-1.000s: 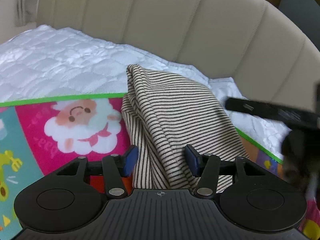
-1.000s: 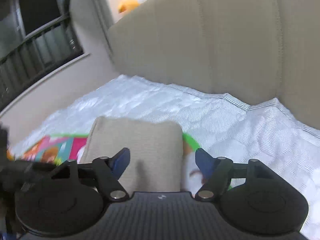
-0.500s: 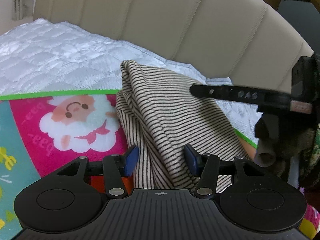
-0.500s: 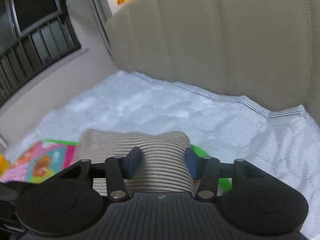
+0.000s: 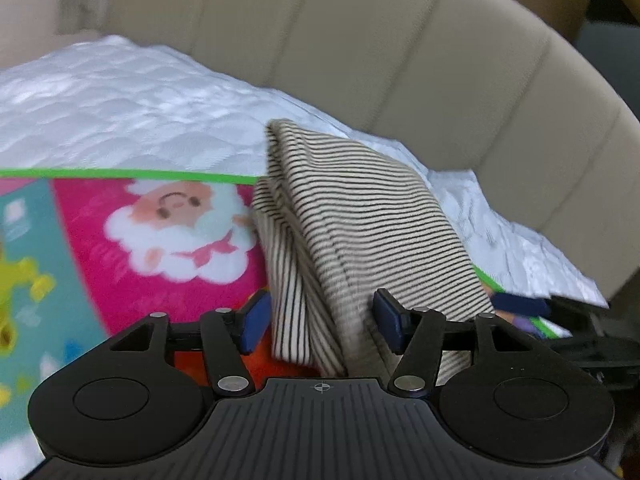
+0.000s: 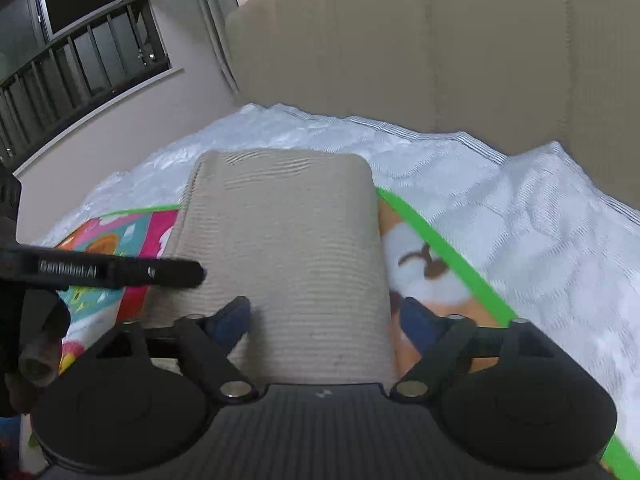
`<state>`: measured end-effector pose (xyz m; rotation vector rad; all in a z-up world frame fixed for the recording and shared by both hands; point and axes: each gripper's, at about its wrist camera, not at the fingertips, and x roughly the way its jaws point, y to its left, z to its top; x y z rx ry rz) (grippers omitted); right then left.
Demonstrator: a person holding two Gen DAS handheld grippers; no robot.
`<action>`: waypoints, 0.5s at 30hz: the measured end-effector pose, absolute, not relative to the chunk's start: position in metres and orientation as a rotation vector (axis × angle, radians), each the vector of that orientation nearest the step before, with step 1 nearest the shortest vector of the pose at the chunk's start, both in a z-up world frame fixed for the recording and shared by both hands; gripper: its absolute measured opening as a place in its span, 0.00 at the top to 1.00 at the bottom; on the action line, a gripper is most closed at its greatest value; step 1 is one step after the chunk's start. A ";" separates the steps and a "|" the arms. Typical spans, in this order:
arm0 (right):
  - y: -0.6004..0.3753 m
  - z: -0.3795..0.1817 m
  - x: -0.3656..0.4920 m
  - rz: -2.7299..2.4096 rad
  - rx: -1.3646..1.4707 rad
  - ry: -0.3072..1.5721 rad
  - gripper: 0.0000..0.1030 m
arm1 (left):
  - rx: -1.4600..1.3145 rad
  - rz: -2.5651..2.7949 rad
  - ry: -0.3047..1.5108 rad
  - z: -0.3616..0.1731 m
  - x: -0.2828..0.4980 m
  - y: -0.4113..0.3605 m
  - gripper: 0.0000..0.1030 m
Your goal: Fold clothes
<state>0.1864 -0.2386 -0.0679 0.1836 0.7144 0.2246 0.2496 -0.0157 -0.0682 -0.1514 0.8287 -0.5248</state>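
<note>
Between both grippers' parted fingers [image 5: 256,316], striped garment [image 5: 360,224].

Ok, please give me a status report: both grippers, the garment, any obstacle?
Left gripper open, straddling folded striped garment. Right gripper open over the same garment. Garment lies on cartoon mat. Nothing in the way.

The striped garment [image 5: 360,232] is beige with thin dark stripes, folded into a thick, roughly rectangular bundle; in the left wrist view its near end lies between the fingers of the left claw [image 5: 322,320], layered folds showing along its left edge; in the right wrist view it [image 6: 288,248] runs forward from between the spread fingers of the right claw [image 6: 326,326], top flat, far corners rounded.
</note>
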 end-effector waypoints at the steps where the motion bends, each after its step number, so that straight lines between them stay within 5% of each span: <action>1: -0.237 -0.064 0.179 0.216 0.181 0.714 0.09 | -0.164 -0.501 0.820 -0.065 0.238 -0.013 0.25; 3: -0.235 -0.051 0.163 0.194 0.184 0.704 0.00 | -0.186 -0.446 0.804 -0.058 0.211 -0.007 0.05; 6: -0.228 -0.037 0.138 0.151 0.191 0.719 0.00 | -0.187 -0.357 0.815 -0.044 0.172 -0.006 0.00; 15: -0.232 -0.053 0.086 0.014 0.140 0.873 0.00 | -0.040 -0.219 0.908 -0.060 0.094 -0.031 0.00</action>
